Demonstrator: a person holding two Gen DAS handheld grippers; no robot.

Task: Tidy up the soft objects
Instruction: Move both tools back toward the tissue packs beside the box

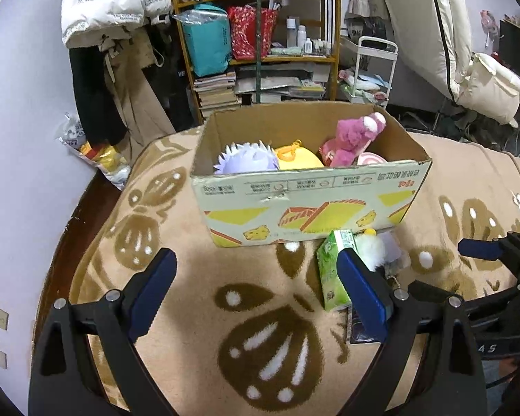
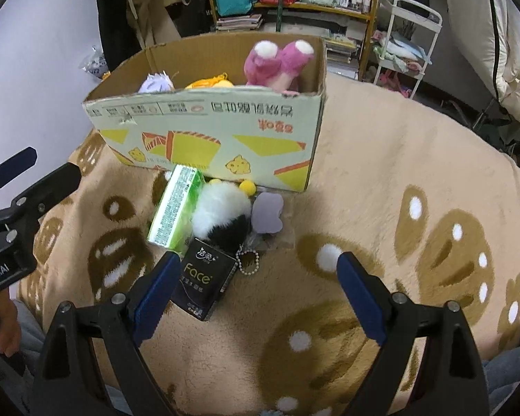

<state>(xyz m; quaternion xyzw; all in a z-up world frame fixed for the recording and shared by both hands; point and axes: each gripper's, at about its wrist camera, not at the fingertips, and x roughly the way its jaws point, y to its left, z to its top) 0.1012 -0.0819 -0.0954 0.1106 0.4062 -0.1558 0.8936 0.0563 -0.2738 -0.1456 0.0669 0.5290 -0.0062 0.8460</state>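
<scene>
Left wrist view: the left gripper (image 1: 256, 277) hovered with jaws spread wide and nothing between them, above a tan blanket (image 1: 197, 312) with brown motifs. A cardboard box (image 1: 305, 201) stood ahead, holding a pink plush (image 1: 353, 135), a yellow plush (image 1: 298, 157) and a lilac spiky plush (image 1: 246, 159). Right wrist view: the right gripper (image 2: 256, 277) was likewise spread and empty. Just before the box lay a green tissue pack (image 2: 175, 204), touching a black-and-white fluffy keychain toy (image 2: 225, 215); a dark "Face" tissue pack (image 2: 204, 277) lay near the right gripper's left finger, and a small lilac piece (image 2: 267, 213) rested beside the toy.
</scene>
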